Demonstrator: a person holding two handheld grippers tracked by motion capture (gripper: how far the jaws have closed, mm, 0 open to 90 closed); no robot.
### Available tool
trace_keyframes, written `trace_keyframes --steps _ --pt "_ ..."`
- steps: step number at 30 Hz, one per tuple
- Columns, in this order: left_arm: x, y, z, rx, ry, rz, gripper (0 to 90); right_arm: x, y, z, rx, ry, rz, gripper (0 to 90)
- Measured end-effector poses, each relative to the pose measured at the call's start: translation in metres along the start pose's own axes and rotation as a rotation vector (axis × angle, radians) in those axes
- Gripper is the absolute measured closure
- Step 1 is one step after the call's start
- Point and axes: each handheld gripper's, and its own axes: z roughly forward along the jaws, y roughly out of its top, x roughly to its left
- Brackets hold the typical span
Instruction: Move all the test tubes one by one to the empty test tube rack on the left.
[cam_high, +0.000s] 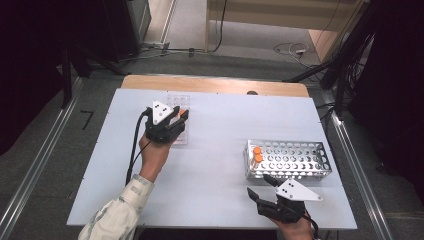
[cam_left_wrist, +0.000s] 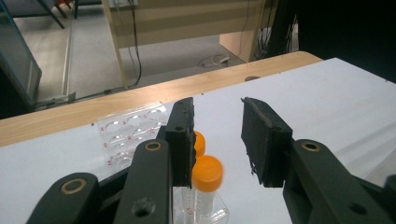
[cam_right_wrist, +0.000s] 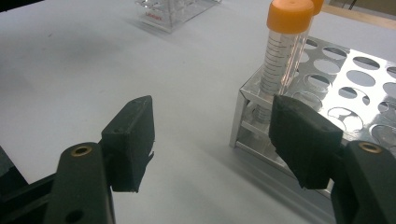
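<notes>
**Jaws parted on both grippers, nothing held**

Left gripper (cam_left_wrist: 217, 140): ribbed black pads apart over a clear plastic rack (cam_high: 179, 120) holding two orange-capped tubes (cam_left_wrist: 207, 179), one just beside the left pad. Right gripper (cam_right_wrist: 224, 140): wide apart, near the perforated metal rack (cam_high: 289, 159), corner tube (cam_right_wrist: 285, 46) upright. Smooth white tabletop (cam_high: 215, 150) bare between racks.
</notes>
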Motion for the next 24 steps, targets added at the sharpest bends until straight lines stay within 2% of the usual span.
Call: trace_keyframes --steps 6,8,10,14,19,24 --pt "-0.004 0.001 -0.007 -0.013 -0.023 -0.009 60.4 0.0 0.0 0.0 0.0 -0.004 0.005 29.8" --pt "-0.006 0.0 -0.011 -0.017 -0.034 -0.022 56.0 0.0 0.0 -0.001 -0.002 -0.007 0.007 29.8" --pt "-0.008 -0.003 -0.016 -0.012 -0.028 -0.03 47.0 -0.001 0.0 -0.001 -0.003 -0.008 0.008 29.8" --pt "-0.012 -0.013 -0.027 -0.002 -0.044 -0.043 34.1 -0.002 0.0 -0.001 -0.006 -0.014 0.009 29.9" --pt "-0.017 -0.029 -0.038 0.012 -0.091 -0.062 29.0 -0.002 -0.001 0.0 -0.007 -0.02 0.013 29.9" --pt "-0.019 -0.045 -0.047 0.024 -0.102 -0.066 25.2 -0.004 -0.001 0.001 -0.009 -0.031 0.017 29.9"
